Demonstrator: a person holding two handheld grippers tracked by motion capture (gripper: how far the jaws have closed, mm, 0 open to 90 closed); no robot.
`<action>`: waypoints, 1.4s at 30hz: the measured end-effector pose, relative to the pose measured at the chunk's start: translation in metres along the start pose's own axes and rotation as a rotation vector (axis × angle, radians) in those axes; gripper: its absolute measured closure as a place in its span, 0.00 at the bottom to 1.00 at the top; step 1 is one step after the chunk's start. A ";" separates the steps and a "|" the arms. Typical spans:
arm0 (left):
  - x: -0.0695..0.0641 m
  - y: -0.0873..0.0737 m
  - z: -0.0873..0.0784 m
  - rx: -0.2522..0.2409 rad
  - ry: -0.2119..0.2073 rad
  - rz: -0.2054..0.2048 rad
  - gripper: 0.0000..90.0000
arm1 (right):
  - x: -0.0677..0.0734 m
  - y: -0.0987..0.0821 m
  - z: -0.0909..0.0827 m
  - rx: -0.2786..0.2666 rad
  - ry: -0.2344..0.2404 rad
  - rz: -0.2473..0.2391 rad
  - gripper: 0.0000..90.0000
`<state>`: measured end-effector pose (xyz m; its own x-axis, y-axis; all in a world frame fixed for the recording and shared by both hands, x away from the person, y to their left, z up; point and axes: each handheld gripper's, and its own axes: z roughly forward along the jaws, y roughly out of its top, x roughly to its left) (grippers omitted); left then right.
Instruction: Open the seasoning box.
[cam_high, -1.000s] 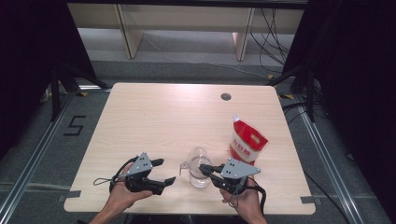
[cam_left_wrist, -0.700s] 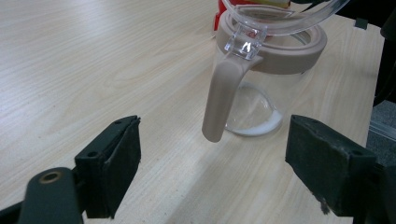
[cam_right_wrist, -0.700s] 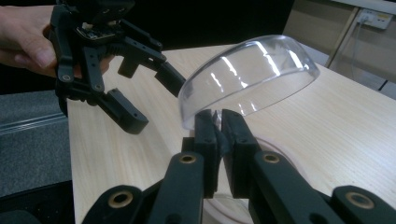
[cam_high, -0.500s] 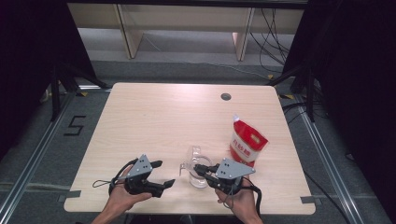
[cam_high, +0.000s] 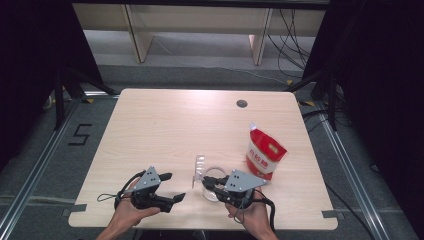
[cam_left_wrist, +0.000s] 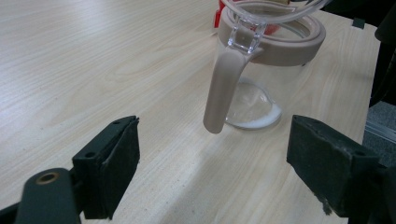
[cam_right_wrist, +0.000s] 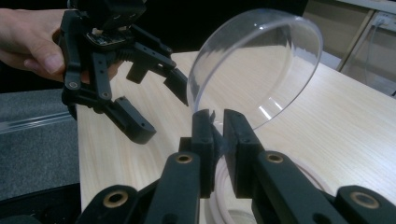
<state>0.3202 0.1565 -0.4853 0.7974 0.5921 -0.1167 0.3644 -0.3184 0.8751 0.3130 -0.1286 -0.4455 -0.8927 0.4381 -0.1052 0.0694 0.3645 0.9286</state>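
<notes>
— What's on that pale wooden table (cam_high: 165, 125)?

— A clear jar (cam_left_wrist: 268, 79) near the front edge, a red-and-white bag (cam_high: 263, 154) just beside it. Grey floor around, black curtains at the sides.

— The grippers?

— The right gripper (cam_right_wrist: 218, 133) pinches the jar's raised clear lid (cam_right_wrist: 261, 65), jaws just easing. The left gripper (cam_high: 172, 187) is spread wide, facing the jar's handle (cam_left_wrist: 224, 88).

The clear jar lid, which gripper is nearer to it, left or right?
Right. The right gripper is clamped on the lid at its edge; the left gripper stands open beside the jar, apart.
</notes>
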 end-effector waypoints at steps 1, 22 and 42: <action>0.000 0.000 0.000 0.000 0.000 0.000 0.19 | 0.001 0.000 0.001 -0.002 -0.002 0.006 0.92; 0.001 -0.004 0.002 0.011 -0.003 0.004 0.19 | -0.021 -0.022 -0.047 -0.010 -0.140 0.103 0.53; -0.002 -0.006 -0.004 -0.008 -0.032 0.038 0.17 | -0.036 -0.053 -0.098 0.027 -0.267 0.199 0.43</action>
<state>0.3150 0.1602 -0.4888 0.8259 0.5553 -0.0978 0.3297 -0.3348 0.8827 0.2975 -0.2440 -0.4565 -0.7125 0.7015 -0.0160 0.2451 0.2702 0.9311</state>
